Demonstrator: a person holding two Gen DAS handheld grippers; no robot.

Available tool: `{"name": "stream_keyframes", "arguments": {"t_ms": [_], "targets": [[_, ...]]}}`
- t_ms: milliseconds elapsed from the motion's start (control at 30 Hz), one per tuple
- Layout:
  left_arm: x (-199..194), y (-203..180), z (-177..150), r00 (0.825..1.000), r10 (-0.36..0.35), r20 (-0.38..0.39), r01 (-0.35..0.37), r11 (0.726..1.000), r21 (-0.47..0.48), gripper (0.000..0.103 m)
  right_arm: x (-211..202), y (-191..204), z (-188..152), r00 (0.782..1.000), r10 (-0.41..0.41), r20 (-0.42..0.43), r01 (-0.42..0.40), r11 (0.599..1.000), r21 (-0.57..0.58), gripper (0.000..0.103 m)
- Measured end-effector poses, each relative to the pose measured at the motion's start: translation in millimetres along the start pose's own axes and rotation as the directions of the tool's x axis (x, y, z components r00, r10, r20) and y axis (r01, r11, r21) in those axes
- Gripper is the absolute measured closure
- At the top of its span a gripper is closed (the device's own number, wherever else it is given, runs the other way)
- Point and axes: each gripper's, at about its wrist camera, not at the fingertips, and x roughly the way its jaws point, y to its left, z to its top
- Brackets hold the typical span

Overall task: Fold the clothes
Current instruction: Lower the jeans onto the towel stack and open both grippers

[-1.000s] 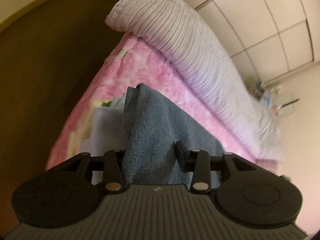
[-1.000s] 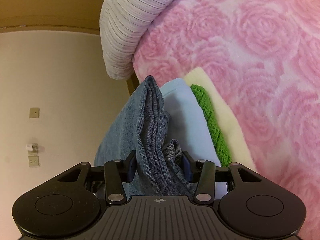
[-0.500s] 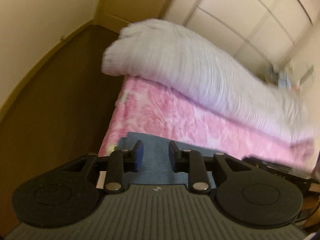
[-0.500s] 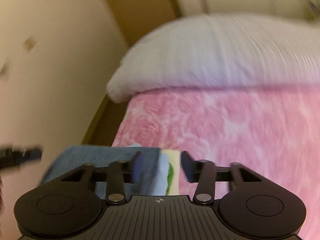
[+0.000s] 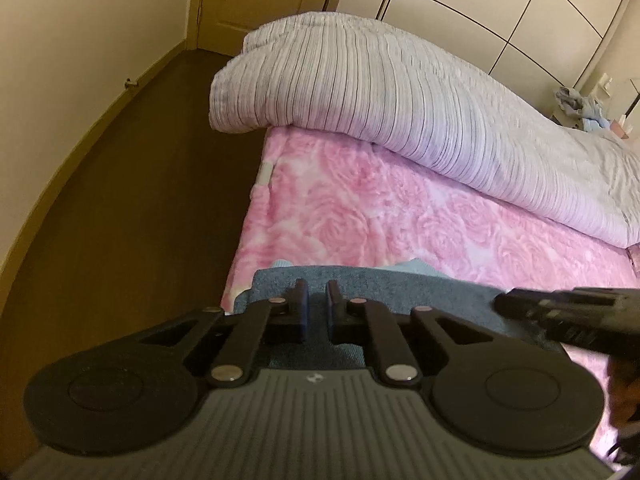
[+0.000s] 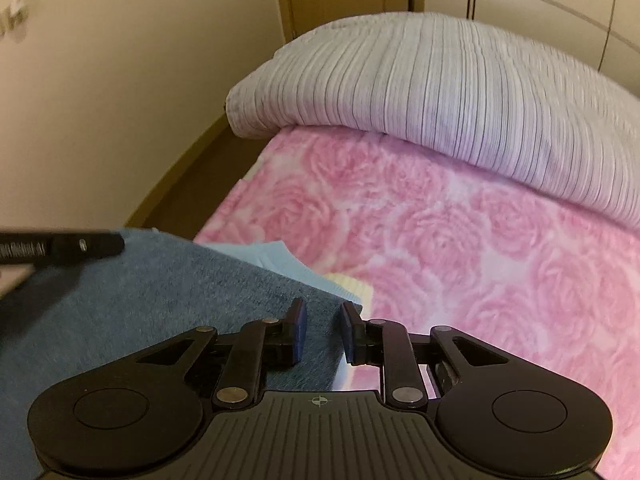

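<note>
A folded blue denim garment lies flat on a stack at the bed's near corner. Under it show a light blue garment and a cream edge. My left gripper hovers over the denim's left part. Its jaws are closing to a narrow gap, and nothing is pinched between them. My right gripper hangs over the denim's right edge with its jaws closing too, and the pads are free of the cloth. The other tool's black body shows at each view's side.
A pink rose-patterned blanket covers the bed. A striped grey duvet is bunched along its far side. Dark floor runs left of the bed toward a door. White wardrobe doors stand behind.
The denim stood between both grippers' wide jaws a second ago. Now it lies flat on the stack. Both grippers have let go, rolled level, lifted a little, and their jaws have narrowed.
</note>
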Motion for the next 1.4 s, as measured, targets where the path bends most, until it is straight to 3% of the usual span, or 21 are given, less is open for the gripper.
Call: {"name": "stream_keyframes", "arguments": {"t_ms": [133, 267, 367, 467, 600, 867, 933, 1000, 1167, 1233, 1400], "targets": [[-42, 0, -13, 1.000, 0.025, 0.011, -0.025, 0.999, -0.046, 0.094, -49, -7, -2, 0.997, 0.076, 0.024, -0.078, 0.991, 0.106, 0.081], [-86, -3, -41, 0.999, -0.017, 0.036, 0.021, 0.994, -0.109, 0.094, -89, 14, -28, 0.993, 0.117, 0.032, -0.118, 0.992, 0.035, 0.081], [-102, -12, -63, 1.000, 0.007, 0.022, -0.005, 0.996, -0.090, 0.094, -108, 38, -57, 0.992, 0.120, 0.040, -0.118, 0.991, -0.056, 0.081], [-91, -14, -81, 0.998, 0.039, -0.052, -0.044, 0.995, -0.091, 0.092, -96, 50, -78, 0.994, 0.101, -0.028, -0.103, 0.991, -0.087, 0.081], [-89, -16, -79, 0.995, 0.072, -0.072, -0.081, 0.989, -0.126, 0.091, -68, 52, -83, 0.987, 0.080, -0.136, -0.091, 0.993, -0.073, 0.081], [-122, -47, -80, 0.986, 0.144, -0.081, -0.146, 0.989, -0.030, 0.088, -115, 65, -86, 0.987, 0.124, -0.103, -0.132, 0.988, -0.082, 0.081], [-116, -53, -94, 0.980, 0.161, -0.113, -0.162, 0.987, -0.006, 0.087, -117, 67, -96, 0.983, 0.138, -0.120, -0.147, 0.987, -0.068, 0.081], [-103, -56, -106, 0.970, 0.181, -0.160, -0.185, 0.983, -0.007, 0.086, -102, 70, -106, 0.982, 0.098, -0.159, -0.111, 0.991, -0.077, 0.081], [-128, -74, -111, 0.963, 0.243, -0.115, -0.248, 0.968, -0.029, 0.082, -107, 76, -108, 0.984, 0.064, -0.164, -0.079, 0.993, -0.092, 0.080], [-149, -85, -112, 0.958, 0.274, -0.086, -0.276, 0.961, -0.005, 0.068, -123, 76, -111, 0.984, 0.080, -0.158, -0.092, 0.993, -0.070, 0.078], [-201, -110, -121, 0.960, 0.279, -0.031, -0.280, 0.960, -0.015, 0.063, -163, 76, -124, 0.982, 0.097, -0.163, -0.103, 0.994, -0.031, 0.061]]}}
